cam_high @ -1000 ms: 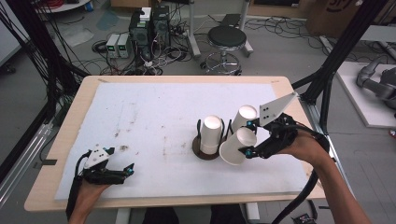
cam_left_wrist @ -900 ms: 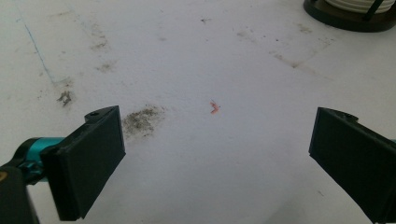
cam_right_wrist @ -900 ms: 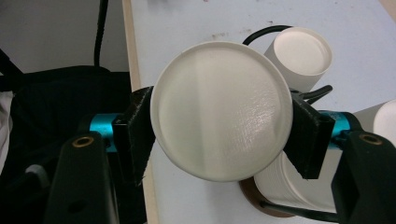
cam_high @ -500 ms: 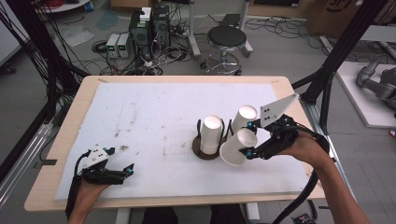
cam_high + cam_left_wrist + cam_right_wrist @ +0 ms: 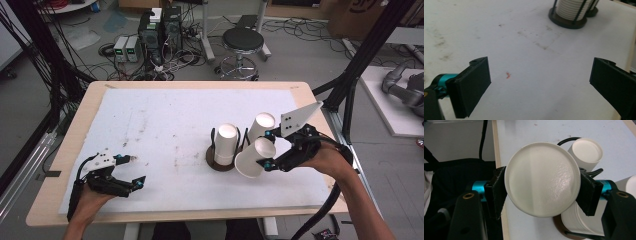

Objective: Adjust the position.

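Our right gripper [image 5: 267,150] clamps a white cup [image 5: 255,157] by its sides, tilted just beside the stack [image 5: 226,145] in the holder [image 5: 215,162]. Our left gripper [image 5: 131,171] rests wide open and empty on the table [image 5: 165,120], well apart.

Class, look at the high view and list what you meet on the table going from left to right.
Left gripper, open over the white mat → cup stack in the dark holder → paper cup clamped on its side in the right gripper.
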The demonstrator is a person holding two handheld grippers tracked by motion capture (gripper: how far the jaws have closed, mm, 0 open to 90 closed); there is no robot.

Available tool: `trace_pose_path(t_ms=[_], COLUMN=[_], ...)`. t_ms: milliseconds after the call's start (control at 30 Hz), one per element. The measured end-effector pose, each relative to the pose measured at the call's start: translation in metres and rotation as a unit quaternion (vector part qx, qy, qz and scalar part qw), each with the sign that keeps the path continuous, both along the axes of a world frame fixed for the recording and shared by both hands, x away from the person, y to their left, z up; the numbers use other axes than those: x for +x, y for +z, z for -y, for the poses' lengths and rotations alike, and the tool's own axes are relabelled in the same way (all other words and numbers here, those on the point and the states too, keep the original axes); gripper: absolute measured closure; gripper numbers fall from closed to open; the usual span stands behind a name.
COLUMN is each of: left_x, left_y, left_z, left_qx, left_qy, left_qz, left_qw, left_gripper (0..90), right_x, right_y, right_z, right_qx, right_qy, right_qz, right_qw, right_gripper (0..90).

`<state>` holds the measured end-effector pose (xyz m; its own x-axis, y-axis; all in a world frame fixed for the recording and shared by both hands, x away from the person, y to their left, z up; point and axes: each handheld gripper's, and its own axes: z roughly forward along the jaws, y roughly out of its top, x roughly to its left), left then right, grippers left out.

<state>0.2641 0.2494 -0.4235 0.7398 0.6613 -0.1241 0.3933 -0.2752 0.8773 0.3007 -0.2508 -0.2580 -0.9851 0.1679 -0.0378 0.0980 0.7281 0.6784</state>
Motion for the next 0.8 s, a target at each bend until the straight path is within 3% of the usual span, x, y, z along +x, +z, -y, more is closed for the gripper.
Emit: trace_pose_path(t_ms=[67,167,533,800], left_x=[0.003,0.005,0.008,0.009], left_y=[0.005,0.008,0.027,0.040], left_z=[0.002,0.005,0.014,0.030], left_qx=[0.006,0.013,-0.014,-0.019], left_qy=[-0.031,-0.049,-0.095,-0.117], left_qz=[-0.019,-0.028,-0.031,-0.016], left_qw=[0.9993,0.9983,0.9949,0.9929], left_gripper=[3.2,3.2,3.2,3.2], right_x=[0.001,0.002,0.002,-0.001], right_y=[0.000,-0.002,-0.007,-0.017], right_z=[0.000,-0.001,-0.004,-0.004], right_qx=[0.004,0.004,0.018,0.045], right_qy=[0.003,0.002,0.005,0.008], right_qz=[-0.001,-0.005,-0.007,-0.012], right_qw=[1.0000,1.0000,0.9998,0.9989], right_gripper=[34.3,34.3,34.3,34.2])
